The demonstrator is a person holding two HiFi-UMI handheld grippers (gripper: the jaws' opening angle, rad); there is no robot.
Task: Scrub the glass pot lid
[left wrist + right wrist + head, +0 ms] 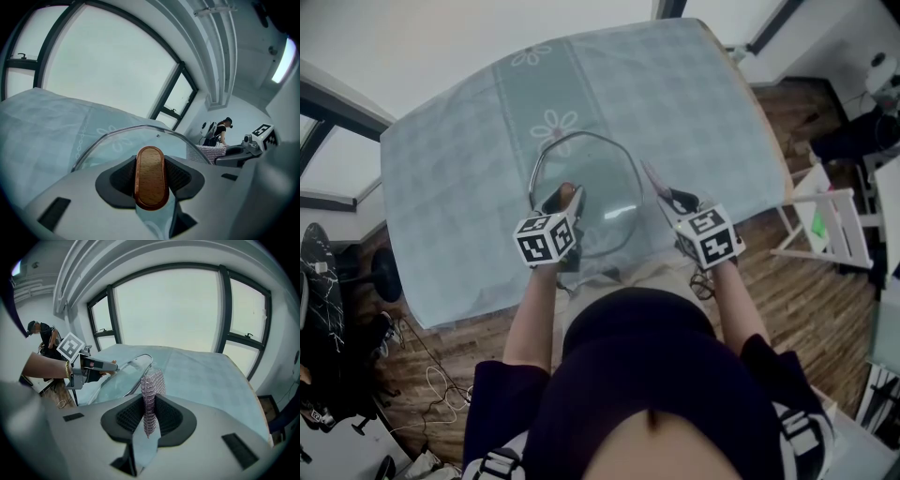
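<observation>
The glass pot lid has a metal rim and is held tilted above the table. My left gripper is shut on the lid's wooden handle, which stands upright between the jaws. In the left gripper view the lid's rim arches beyond the handle. My right gripper is shut on a pinkish mesh scrubbing cloth, whose top sticks up past the jaws. The cloth sits just off the lid's right rim. The right gripper view shows my left gripper at the lid's far side.
A pale green cloth with flower print covers the table. A white folding rack stands on the wooden floor at the right. Cables and dark gear lie at the left. A person stands far back.
</observation>
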